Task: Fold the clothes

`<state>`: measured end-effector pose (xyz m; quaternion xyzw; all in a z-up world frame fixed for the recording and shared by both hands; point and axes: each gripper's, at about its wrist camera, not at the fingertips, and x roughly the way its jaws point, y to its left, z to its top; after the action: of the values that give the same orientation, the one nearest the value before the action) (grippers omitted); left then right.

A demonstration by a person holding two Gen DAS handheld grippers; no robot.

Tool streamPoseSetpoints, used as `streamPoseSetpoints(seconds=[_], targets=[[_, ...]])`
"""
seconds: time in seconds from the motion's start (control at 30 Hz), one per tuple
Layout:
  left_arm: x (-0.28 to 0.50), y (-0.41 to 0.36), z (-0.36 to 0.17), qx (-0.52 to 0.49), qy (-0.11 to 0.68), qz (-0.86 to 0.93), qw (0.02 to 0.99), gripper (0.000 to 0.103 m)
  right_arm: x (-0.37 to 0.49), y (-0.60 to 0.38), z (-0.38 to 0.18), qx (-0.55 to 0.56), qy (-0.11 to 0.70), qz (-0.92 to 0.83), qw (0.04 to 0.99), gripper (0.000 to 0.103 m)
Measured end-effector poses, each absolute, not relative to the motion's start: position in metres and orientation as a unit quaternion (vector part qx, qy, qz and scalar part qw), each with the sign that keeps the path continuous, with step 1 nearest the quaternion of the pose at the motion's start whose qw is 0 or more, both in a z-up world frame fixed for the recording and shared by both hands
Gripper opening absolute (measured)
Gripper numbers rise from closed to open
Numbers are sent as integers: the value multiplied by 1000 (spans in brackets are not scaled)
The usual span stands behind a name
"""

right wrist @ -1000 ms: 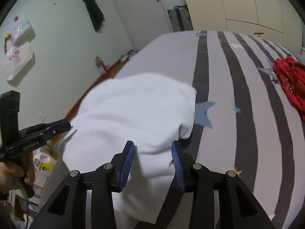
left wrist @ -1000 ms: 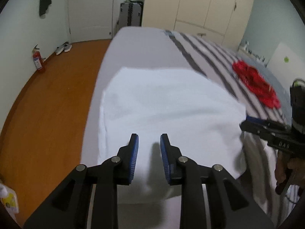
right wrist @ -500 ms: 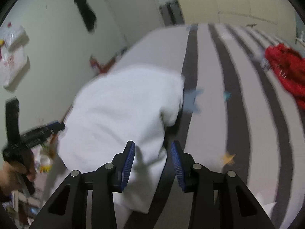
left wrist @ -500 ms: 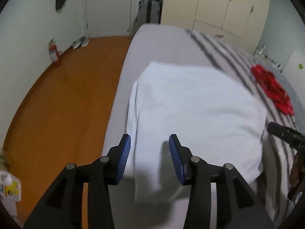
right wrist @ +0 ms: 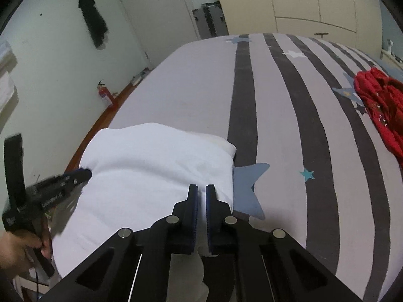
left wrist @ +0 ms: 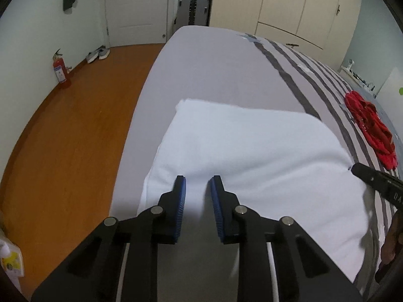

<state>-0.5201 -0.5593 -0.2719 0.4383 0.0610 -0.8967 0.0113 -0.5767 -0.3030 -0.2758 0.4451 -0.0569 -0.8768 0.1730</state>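
A thick white garment (left wrist: 252,146) lies folded at the near corner of the striped bed (left wrist: 214,70), its near edge hanging toward me. My left gripper (left wrist: 198,178) is at the garment's near left edge. Its jaws are closing, with white cloth between the pads and a gap still showing. My right gripper (right wrist: 201,187) is shut on the near right edge of the white garment (right wrist: 156,161), and cloth hangs below the pads. Each gripper shows in the other's view: the right gripper (left wrist: 356,169) at the garment's right side, the left gripper (right wrist: 85,173) blurred at its left side.
A crumpled red garment (right wrist: 377,100) lies far right on the bed (right wrist: 191,88). Left of the bed is wooden floor (left wrist: 70,138) with a fire extinguisher (left wrist: 60,70) and shoes (left wrist: 98,53) by the wall. A suitcase (left wrist: 194,7) and wardrobes stand behind, and a bottle (left wrist: 10,259) is at lower left.
Both grippers have shifted along the garment's near edge. The right jaws went from apart to shut on the cloth. The left jaws widened, then narrowed around the cloth.
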Motion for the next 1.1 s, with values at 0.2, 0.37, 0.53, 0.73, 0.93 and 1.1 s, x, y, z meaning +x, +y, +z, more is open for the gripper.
streamPoseSetpoints(seconds=[0.2,0.37,0.53,0.73,0.93,1.1], targets=[[-521,-558,-260,430,44,-901,31,20,-582,-300,-264,441,-50,-879,176,4],[-560,-562,-255,422,41,-905,30,20,-601,-318,-246,422,-34,-882,206,5],[-587,-572,-276,460,38,-886,49,25,-632,-335,-272,461,-20,-867,187,4],[-585,-599,-263,444,72,-888,94,41,-655,-311,-273,467,-42,-871,149,3],[-541,-602,-222,410,95,-903,82,42,-636,-260,-241,434,-33,-886,158,7],[-467,-563,-187,382,74,-919,65,71,-570,-223,-204,397,-8,-901,174,14]])
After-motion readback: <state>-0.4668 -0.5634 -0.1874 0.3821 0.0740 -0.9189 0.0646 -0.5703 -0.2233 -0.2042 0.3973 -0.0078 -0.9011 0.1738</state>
